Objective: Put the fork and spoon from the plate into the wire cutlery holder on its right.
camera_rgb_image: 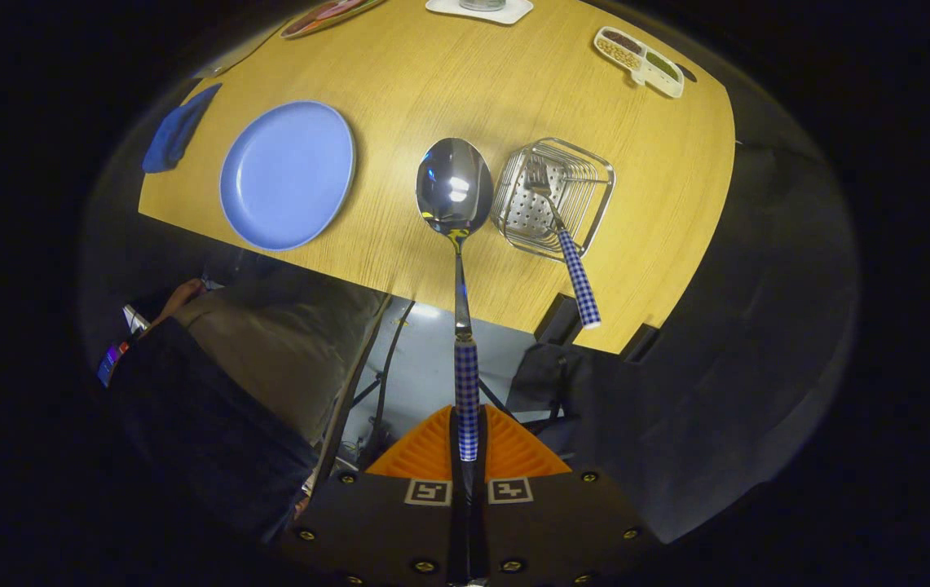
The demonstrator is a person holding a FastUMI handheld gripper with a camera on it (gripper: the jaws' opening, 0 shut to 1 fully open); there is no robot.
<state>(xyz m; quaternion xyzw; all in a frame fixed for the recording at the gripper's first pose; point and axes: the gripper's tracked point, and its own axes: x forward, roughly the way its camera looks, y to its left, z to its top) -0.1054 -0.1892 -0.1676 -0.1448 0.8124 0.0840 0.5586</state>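
Bright lit table (432, 73), glare on spoon (454, 189) bowl, dark surroundings, fisheye-bent edges

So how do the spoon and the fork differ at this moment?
The spoon is clamped by its handle in the gripper, held up above the table; the fork already rests in the wire cutlery holder, untouched. The spoon points bowl-forward; the fork leans tines-down, handle jutting over the holder's rim. Both have blue checked handles.

A polished metal spoon (455, 191) mirrors the lights, its handle checked, clamped between the tongs (468, 444) with ribbed pads. The holder (553, 198) is bright wire with a perforated metal floor, the plate (287, 174) smooth and matt, the tabletop (448, 73) fine-grained wood.
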